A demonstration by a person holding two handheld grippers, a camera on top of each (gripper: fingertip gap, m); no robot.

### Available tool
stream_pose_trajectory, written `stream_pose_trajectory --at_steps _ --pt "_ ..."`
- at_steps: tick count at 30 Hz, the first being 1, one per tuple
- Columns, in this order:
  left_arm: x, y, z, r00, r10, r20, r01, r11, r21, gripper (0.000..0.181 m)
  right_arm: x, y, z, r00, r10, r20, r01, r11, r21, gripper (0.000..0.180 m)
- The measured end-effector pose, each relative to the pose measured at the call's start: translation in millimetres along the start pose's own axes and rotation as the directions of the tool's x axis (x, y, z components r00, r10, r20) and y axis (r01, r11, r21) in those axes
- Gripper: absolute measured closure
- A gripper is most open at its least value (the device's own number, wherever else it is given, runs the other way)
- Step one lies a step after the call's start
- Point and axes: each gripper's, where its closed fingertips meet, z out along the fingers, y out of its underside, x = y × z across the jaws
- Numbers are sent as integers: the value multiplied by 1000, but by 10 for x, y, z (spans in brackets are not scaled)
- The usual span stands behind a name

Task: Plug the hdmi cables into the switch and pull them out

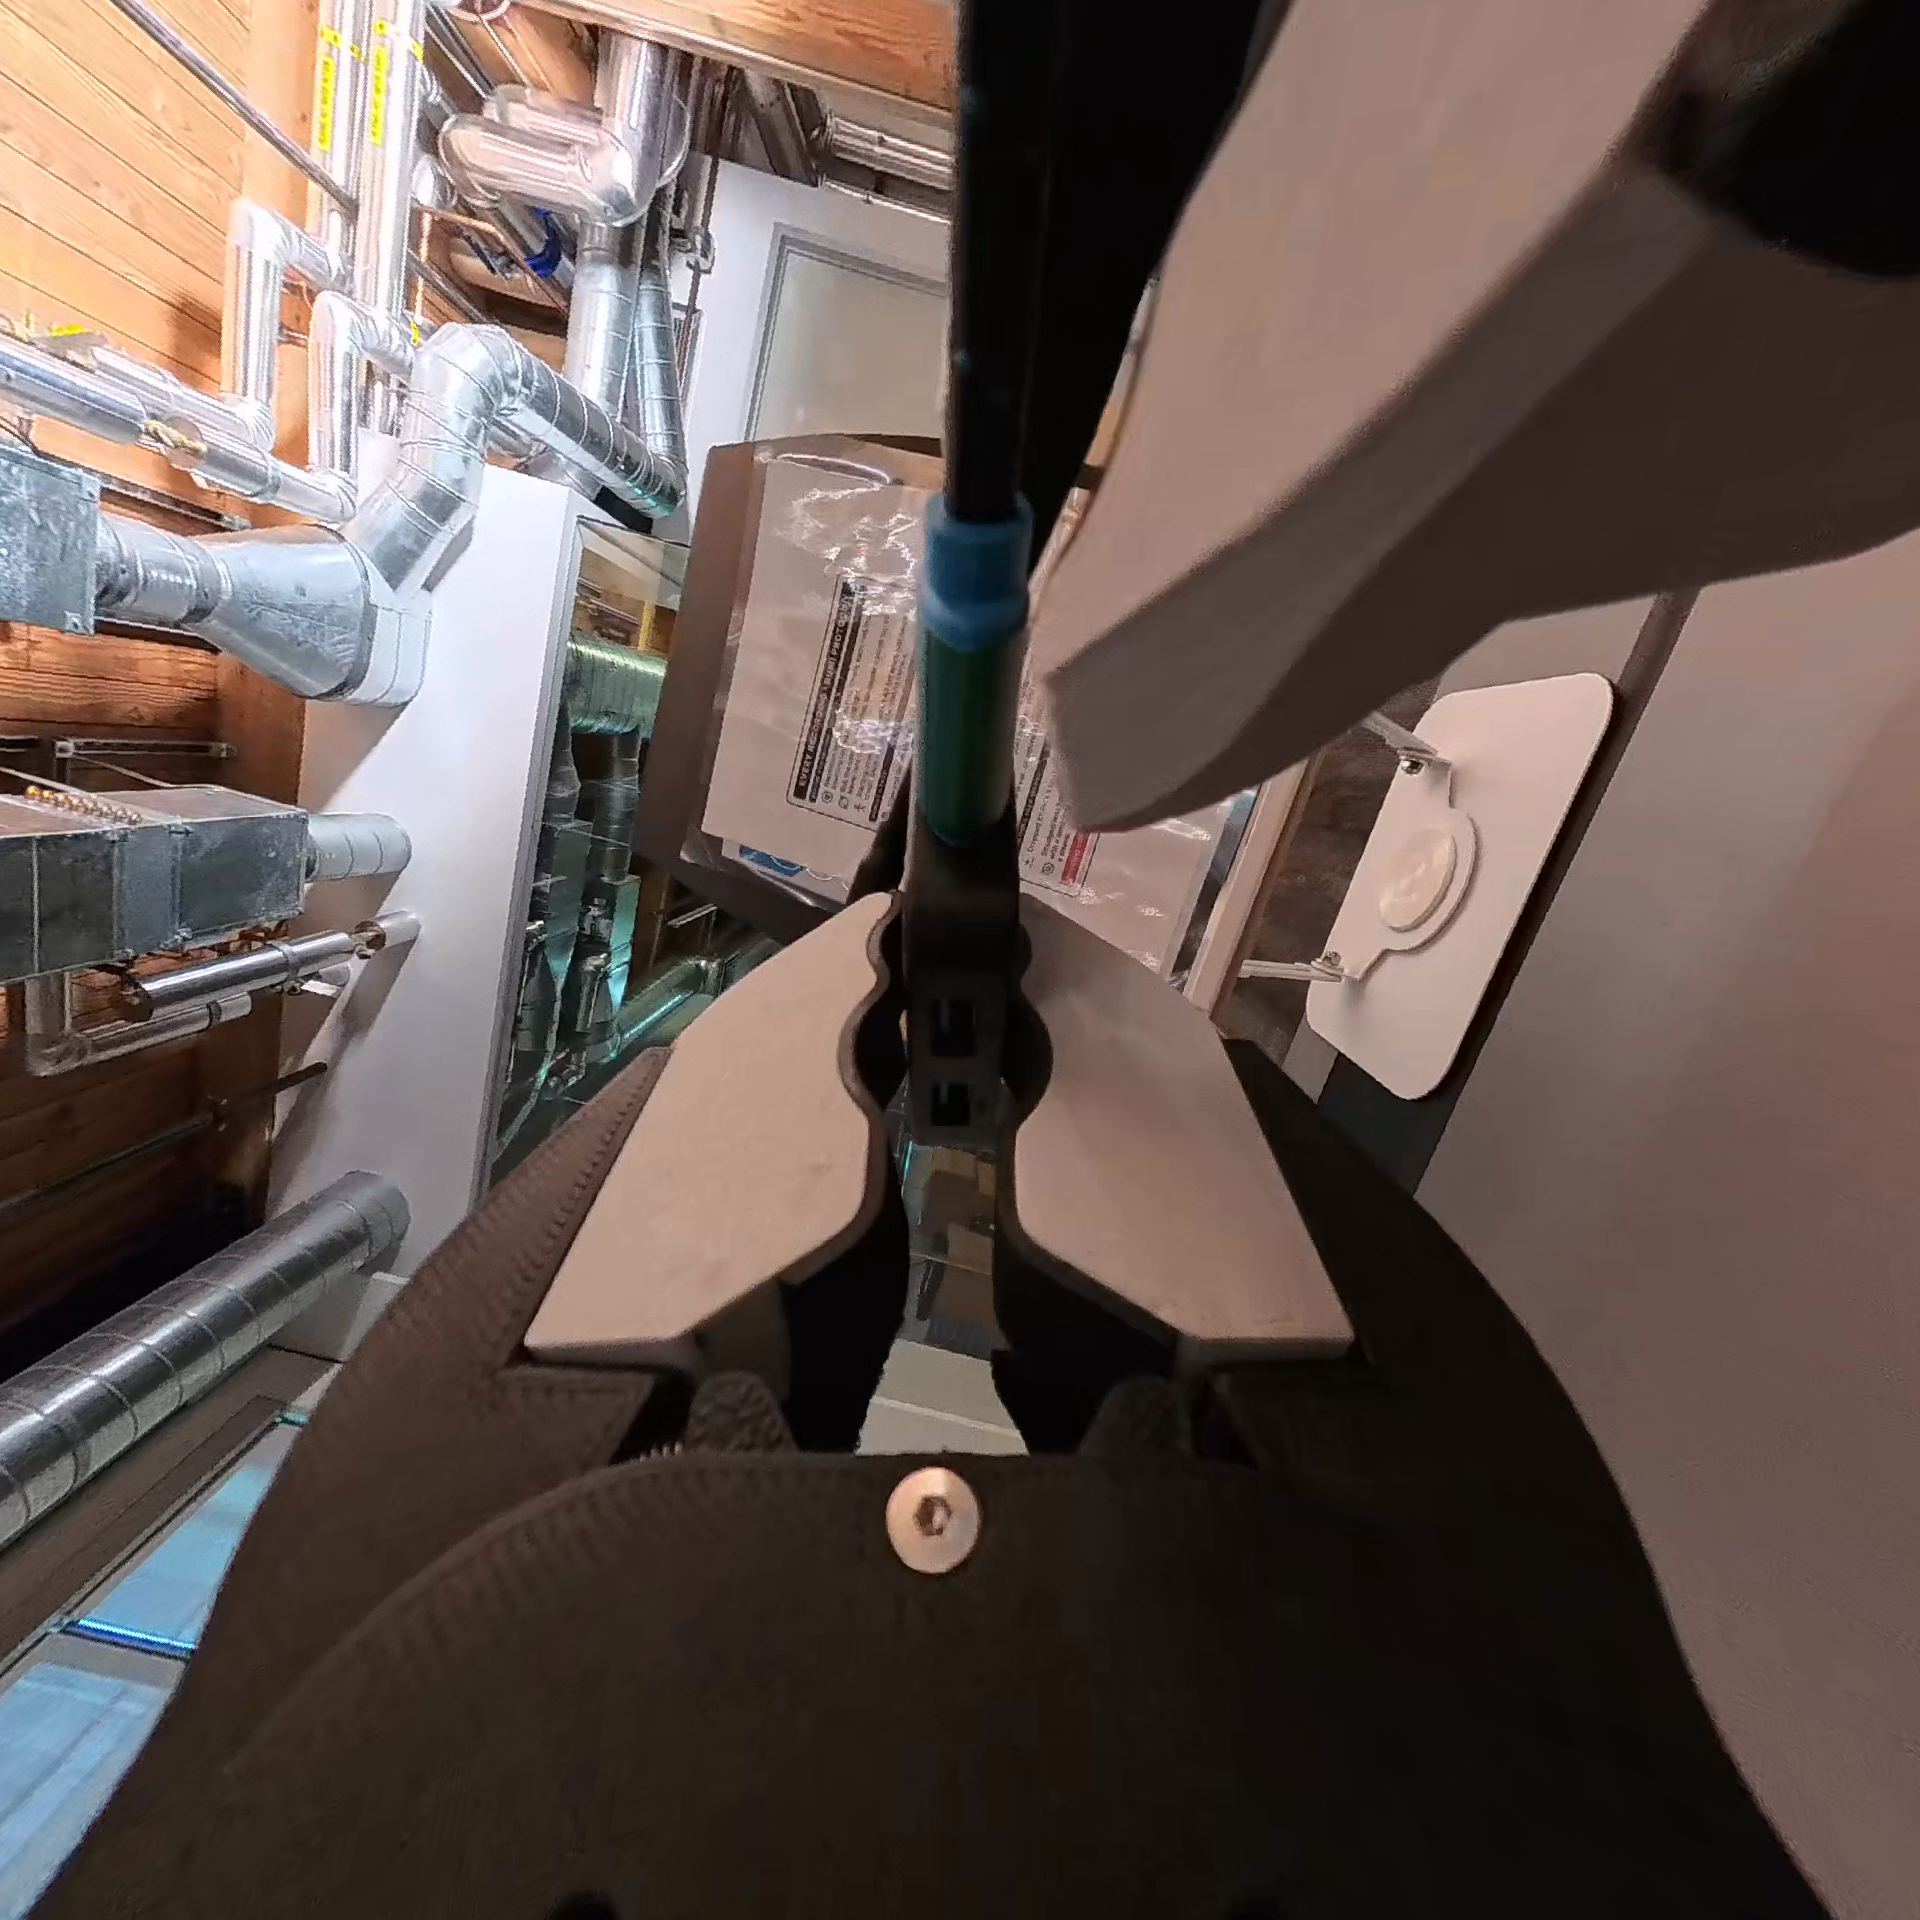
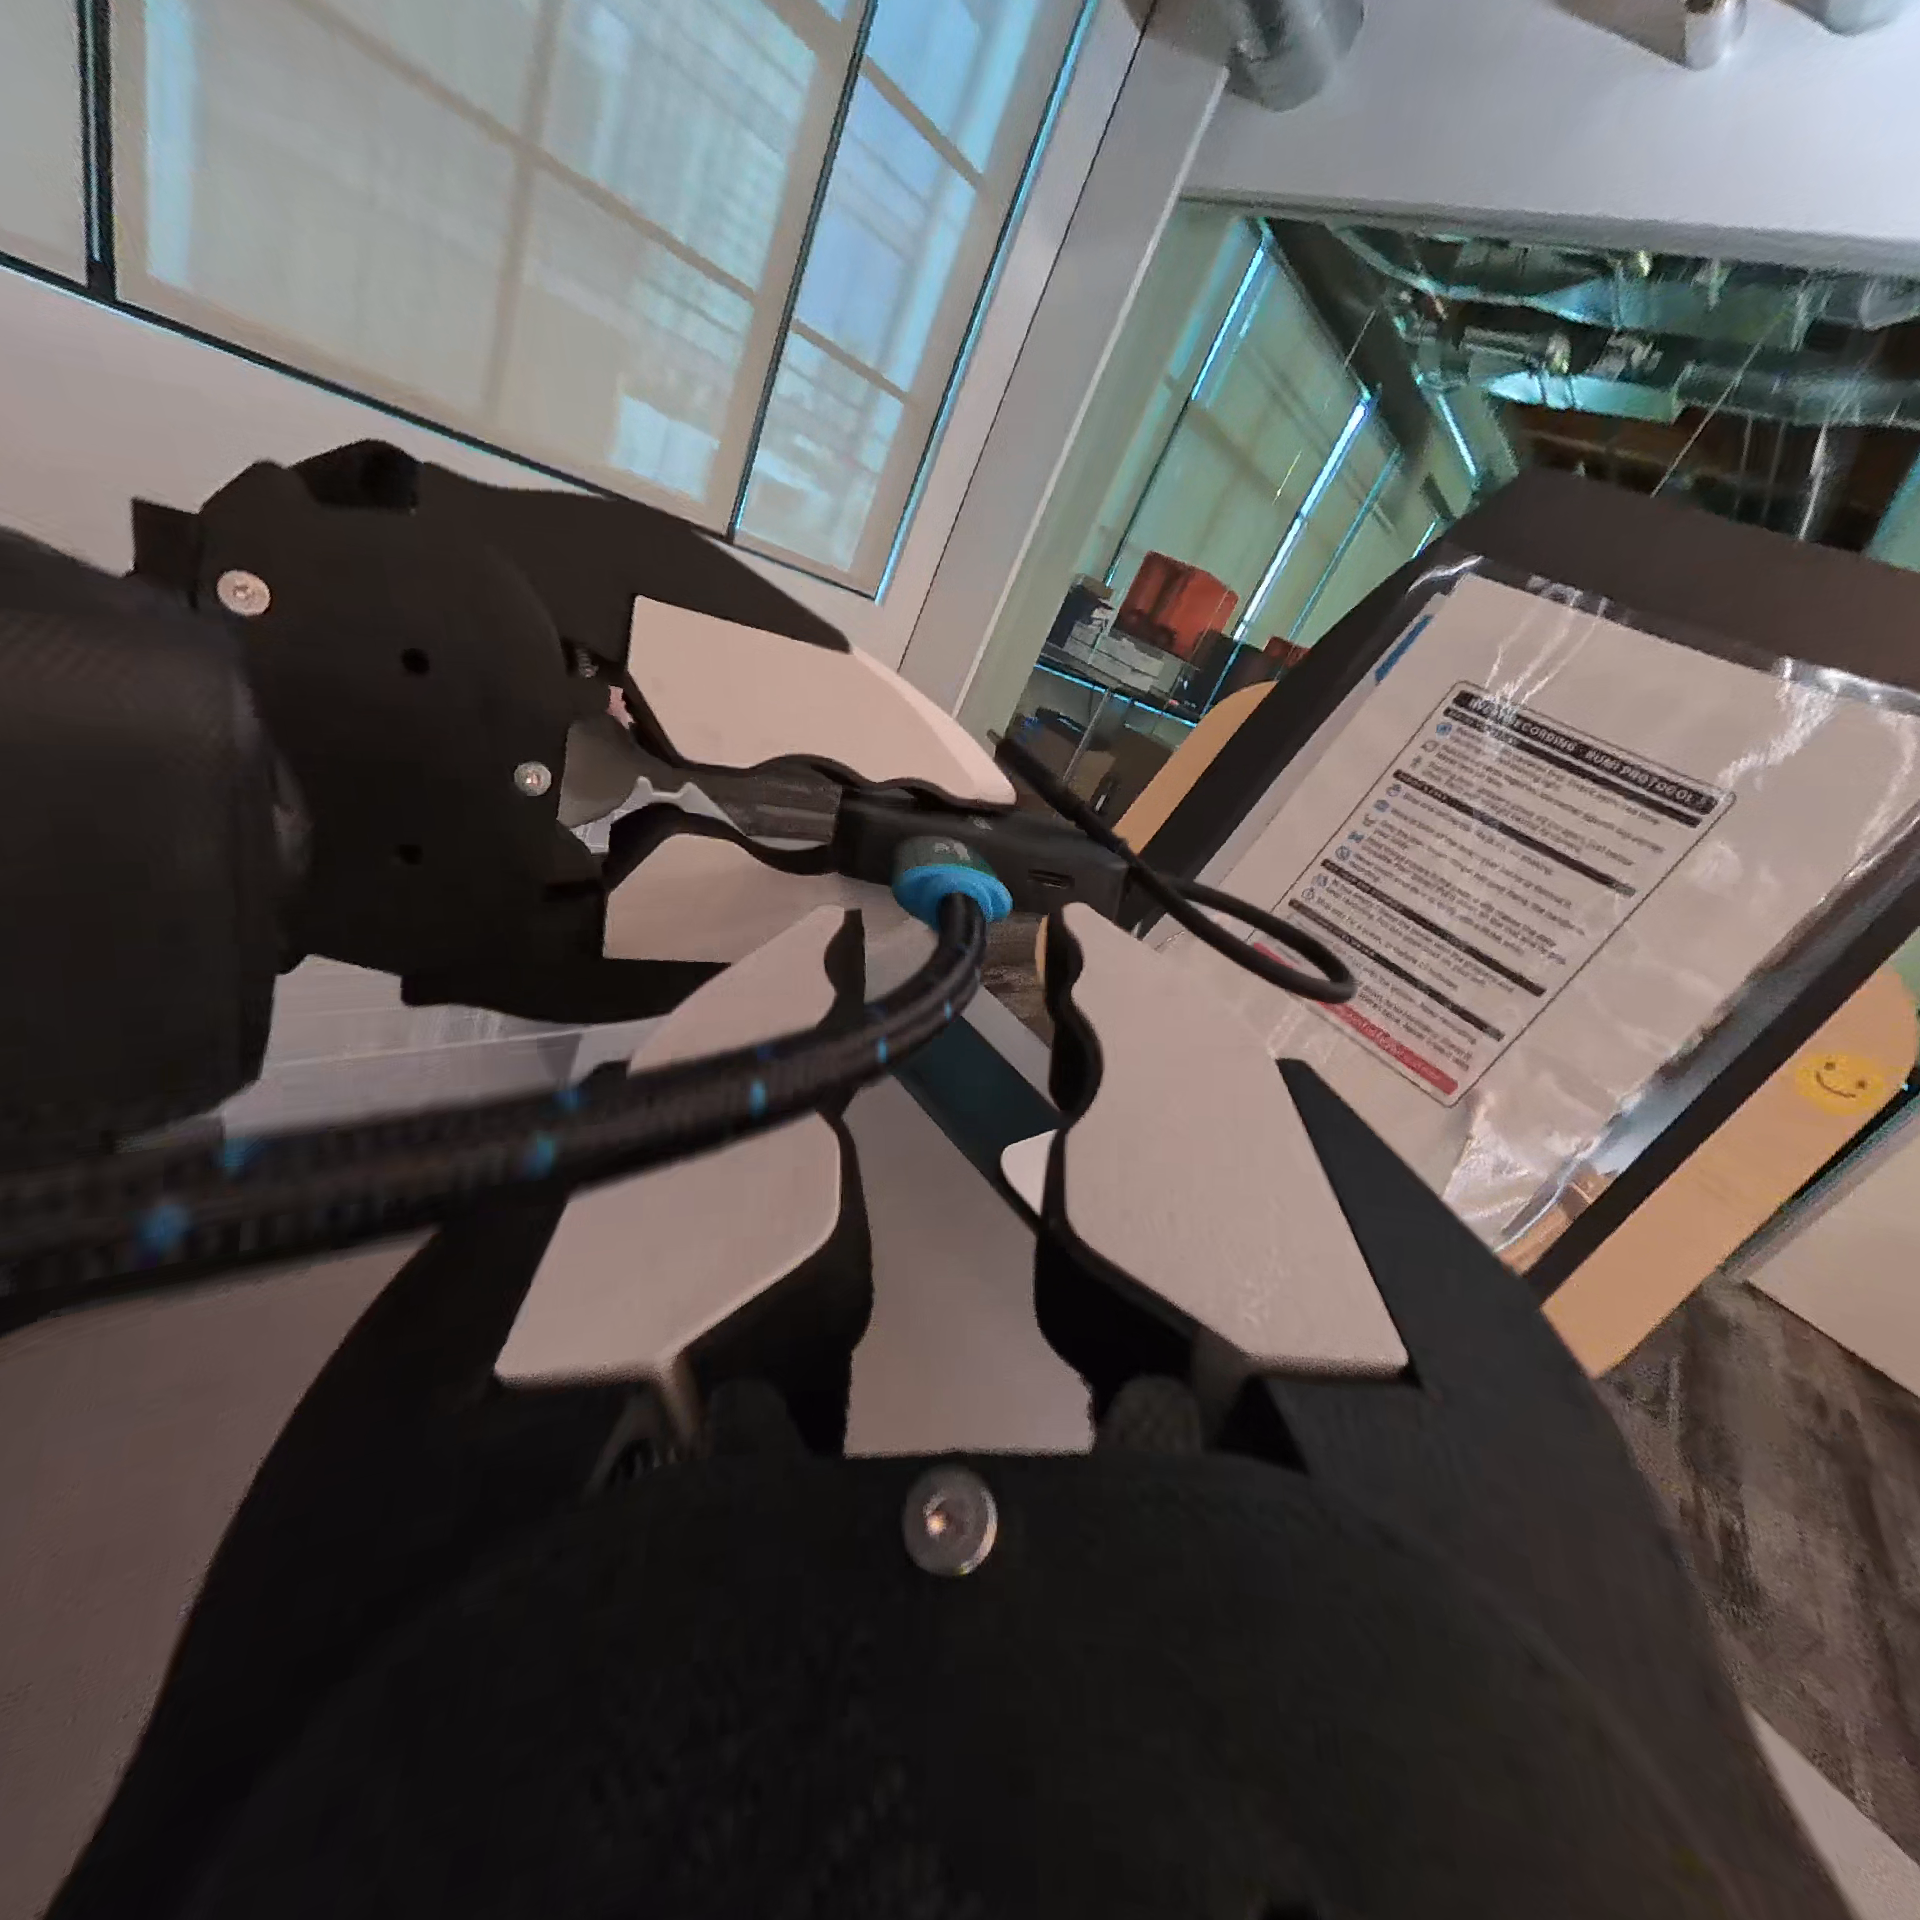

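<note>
My left gripper (image 1: 956, 1023) is clamped on the black switch (image 1: 954, 997), which sits pinched between its fingertips. A green-and-blue HDMI plug (image 1: 968, 675) is seated in the switch's far end, its black braided cable (image 1: 1003, 260) running straight ahead of the claw.

My right gripper (image 2: 956, 940) stands spread, holding nothing. The plug (image 2: 940, 868) sits just ahead of its tips, between them; the cable (image 2: 582, 1117) crosses over its left finger (image 2: 707, 1153). The left gripper (image 2: 727, 821) holds the switch (image 2: 997, 847) from the left (a thin black lead (image 2: 1257, 940) loops off its far end). A bagged printed sheet (image 2: 1538, 862) stands ahead to the right.
</note>
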Motion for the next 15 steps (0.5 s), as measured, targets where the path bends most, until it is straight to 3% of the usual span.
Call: stream_pose_trajectory --at_steps 1,9,15 --pt "18 -8 6 1000 9 -1 -9 1000 -4 167 9 2 0 1000 5 -4 -5 1000 -1 149" --pt "112 -44 35 999 45 -9 -45 999 -15 167 28 71 8 1000 27 12 -27 998 -52 158" --pt "118 -93 70 999 -49 -14 49 999 0 167 88 61 -28 997 83 2 -83 996 -33 158"
